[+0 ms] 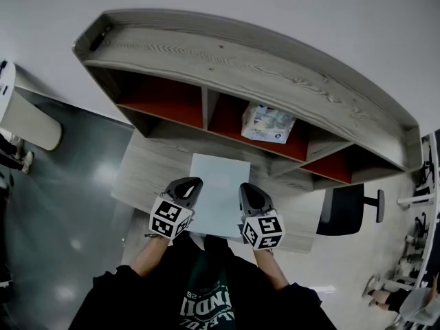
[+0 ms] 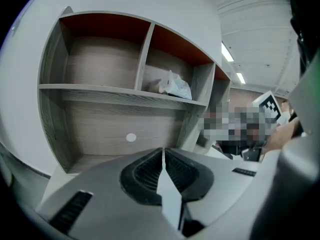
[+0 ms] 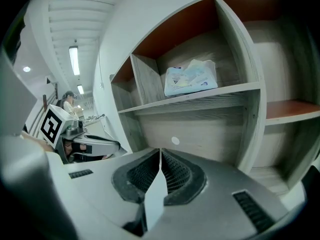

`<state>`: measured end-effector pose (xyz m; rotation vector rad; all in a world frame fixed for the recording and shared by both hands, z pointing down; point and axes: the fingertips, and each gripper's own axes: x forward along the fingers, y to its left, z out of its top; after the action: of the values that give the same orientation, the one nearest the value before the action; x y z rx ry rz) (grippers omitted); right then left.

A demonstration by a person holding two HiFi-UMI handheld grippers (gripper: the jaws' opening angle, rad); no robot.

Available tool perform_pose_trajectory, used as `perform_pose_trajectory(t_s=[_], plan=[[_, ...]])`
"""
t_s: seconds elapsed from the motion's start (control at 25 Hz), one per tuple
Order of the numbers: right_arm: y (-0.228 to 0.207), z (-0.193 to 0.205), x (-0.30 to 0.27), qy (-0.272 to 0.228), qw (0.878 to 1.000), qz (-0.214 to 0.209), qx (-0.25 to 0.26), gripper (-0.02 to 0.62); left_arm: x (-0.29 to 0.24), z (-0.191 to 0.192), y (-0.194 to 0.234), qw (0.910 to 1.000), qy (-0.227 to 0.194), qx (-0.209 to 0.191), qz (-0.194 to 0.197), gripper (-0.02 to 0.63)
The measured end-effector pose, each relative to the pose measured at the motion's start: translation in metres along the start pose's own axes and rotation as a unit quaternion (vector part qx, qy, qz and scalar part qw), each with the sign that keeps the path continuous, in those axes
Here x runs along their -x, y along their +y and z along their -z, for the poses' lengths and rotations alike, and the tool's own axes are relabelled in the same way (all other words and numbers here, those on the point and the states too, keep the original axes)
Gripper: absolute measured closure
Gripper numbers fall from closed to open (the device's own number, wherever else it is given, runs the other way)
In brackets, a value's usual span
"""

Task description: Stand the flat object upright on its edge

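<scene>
The flat object (image 1: 220, 191) is a pale, thin rectangular sheet with its broad face turned toward the head camera, over the wooden desk (image 1: 144, 177). My left gripper (image 1: 187, 188) is shut on its left edge and my right gripper (image 1: 249, 194) is shut on its right edge. In the left gripper view the sheet (image 2: 170, 194) shows edge-on, pinched in the closed left gripper (image 2: 163, 156). The right gripper view shows the same: the sheet (image 3: 156, 194) is clamped in the closed right gripper (image 3: 160, 159). Whether the sheet's lower edge touches the desk is hidden.
A wooden shelf unit (image 1: 275, 67) with red-backed compartments stands at the back of the desk. One compartment holds a white plastic packet (image 1: 268, 124). A dark chair (image 1: 347, 212) stands to the right of the desk. Grey floor lies to the left.
</scene>
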<state>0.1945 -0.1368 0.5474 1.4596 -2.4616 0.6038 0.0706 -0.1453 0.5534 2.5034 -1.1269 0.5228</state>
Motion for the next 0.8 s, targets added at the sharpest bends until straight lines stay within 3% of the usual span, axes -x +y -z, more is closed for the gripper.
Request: perform_pose_trajectory(t_s=[0.32, 0.44, 0.64, 0.8], plan=[[-0.007, -0.003, -0.001, -0.010, 1.000, 0.003, -0.003, 0.557, -0.005, 0.007, -0.001, 0.9998, 0.010, 0.017, 0.008, 0.579], [-0.008, -0.002, -0.001, -0.014, 1.000, -0.001, -0.007, 0.557, -0.007, 0.010, 0.001, 0.9996, 0.016, 0.022, 0.009, 0.517], [-0.009, 0.004, -0.004, -0.002, 1.000, -0.007, -0.011, 0.554, -0.010, 0.014, 0.005, 0.9992, 0.021, 0.032, 0.013, 0.476], [-0.008, 0.019, -0.008, 0.027, 0.999, -0.021, -0.026, 0.469, -0.012, 0.016, 0.004, 0.9981, 0.019, 0.051, 0.029, 0.436]])
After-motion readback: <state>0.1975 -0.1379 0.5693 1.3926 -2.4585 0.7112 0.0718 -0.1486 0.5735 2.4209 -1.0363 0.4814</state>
